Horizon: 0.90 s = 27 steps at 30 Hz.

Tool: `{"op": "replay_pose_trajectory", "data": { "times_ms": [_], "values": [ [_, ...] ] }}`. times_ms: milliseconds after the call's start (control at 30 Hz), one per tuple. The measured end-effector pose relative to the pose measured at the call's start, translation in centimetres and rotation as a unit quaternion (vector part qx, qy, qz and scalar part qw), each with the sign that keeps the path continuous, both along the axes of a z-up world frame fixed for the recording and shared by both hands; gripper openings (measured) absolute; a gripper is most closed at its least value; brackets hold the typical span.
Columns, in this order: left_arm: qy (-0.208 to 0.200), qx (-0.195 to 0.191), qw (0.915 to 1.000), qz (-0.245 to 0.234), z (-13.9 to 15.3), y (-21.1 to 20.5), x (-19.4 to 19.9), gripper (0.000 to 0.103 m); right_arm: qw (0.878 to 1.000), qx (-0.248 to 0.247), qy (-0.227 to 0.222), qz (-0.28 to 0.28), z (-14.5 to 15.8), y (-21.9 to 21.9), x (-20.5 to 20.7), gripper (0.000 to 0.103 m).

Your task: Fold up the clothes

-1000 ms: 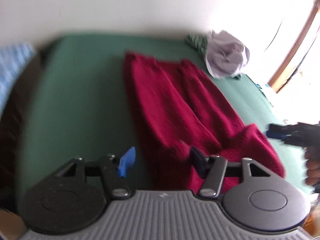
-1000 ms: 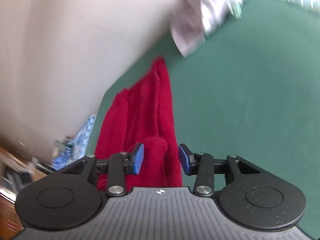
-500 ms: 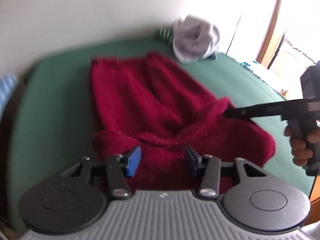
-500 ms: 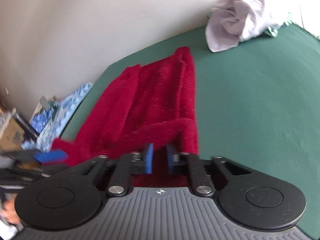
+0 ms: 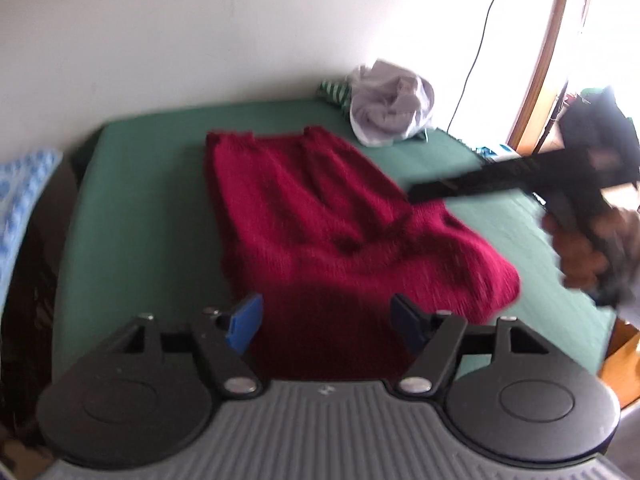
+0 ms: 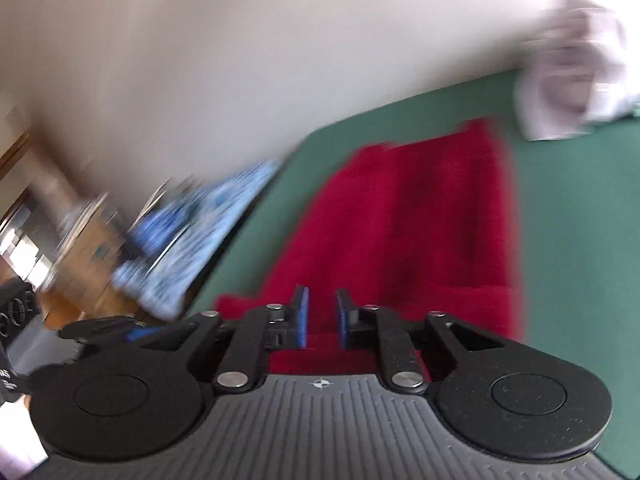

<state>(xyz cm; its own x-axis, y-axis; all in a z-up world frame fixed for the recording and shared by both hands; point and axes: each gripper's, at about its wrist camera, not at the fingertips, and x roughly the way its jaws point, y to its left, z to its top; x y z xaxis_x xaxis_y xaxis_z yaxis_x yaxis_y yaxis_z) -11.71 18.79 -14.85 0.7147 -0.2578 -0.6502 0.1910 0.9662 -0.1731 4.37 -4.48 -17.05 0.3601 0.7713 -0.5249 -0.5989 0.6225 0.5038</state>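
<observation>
A dark red knitted sweater lies lengthwise on the green bed cover, its near end bunched and folded over. My left gripper hangs open and wide over that near end, with nothing between its blue pads. From the right, my right gripper reaches in, held by a hand; its tip pinches the sweater's right edge, which rises toward it. The right wrist view is blurred: the right gripper has its pads nearly together with red sweater fabric between them.
A crumpled grey-white garment pile sits at the bed's far right corner on a green-striped piece. A blue patterned cloth lies off the left side. A wooden window frame stands at the right, a pale wall behind.
The right gripper has narrowed from open to pinching the sweater's edge and lifted it. The left gripper's pads have spread wider, and it has drawn back a little from the sweater.
</observation>
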Motion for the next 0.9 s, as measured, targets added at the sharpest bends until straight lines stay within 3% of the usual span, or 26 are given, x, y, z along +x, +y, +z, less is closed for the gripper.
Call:
{"op": "replay_pose_trajectory", "data": {
  "times_ms": [167,267,333,367,433,533,767,800,833,900],
  "values": [
    [-0.002,-0.01,0.9994,0.034,-1.0,-0.1,-0.9,0.083,0.996,-0.055,0.044,0.058,-2.9,7.1,2.5,0.036],
    [-0.007,-0.018,0.9982,0.056,-1.5,0.0,-1.3,0.083,0.991,-0.027,0.103,0.078,-4.5,8.4,3.4,0.039],
    [-0.011,-0.019,0.9975,0.067,-1.7,-0.2,-1.4,0.081,0.99,-0.027,0.095,0.097,-4.5,9.0,3.1,0.053],
    [-0.016,-0.009,0.9978,0.064,-1.7,-0.6,-1.2,0.08,0.989,-0.041,0.094,0.103,-4.5,9.3,3.0,0.051],
    [-0.026,0.008,0.9981,0.056,-1.7,-1.3,-0.8,0.076,0.988,-0.053,0.093,0.109,-4.2,9.2,2.7,0.014],
    [-0.036,0.012,0.9985,0.04,-1.3,-1.7,-0.4,0.065,0.993,0.008,0.088,0.074,-2.8,6.1,2.3,0.013],
    [-0.049,0.045,0.9977,-0.015,-1.6,-2.7,1.4,0.066,0.989,0.128,0.08,-0.007,-0.5,-0.7,0.7,0.013],
    [-0.043,0.04,0.9979,-0.029,-1.8,-2.6,1.7,0.064,0.987,0.139,0.08,-0.009,-0.5,-0.9,0.5,0.013],
    [-0.031,0.027,0.9982,-0.043,-2.0,-2.3,2.0,0.053,0.988,0.132,0.079,-0.01,-0.5,-0.5,0.6,0.013],
    [0.005,-0.035,0.9976,-0.059,-2.2,-0.5,2.8,0.04,0.99,0.119,0.077,-0.011,-0.7,0.6,1.0,0.013]
  ]
}}
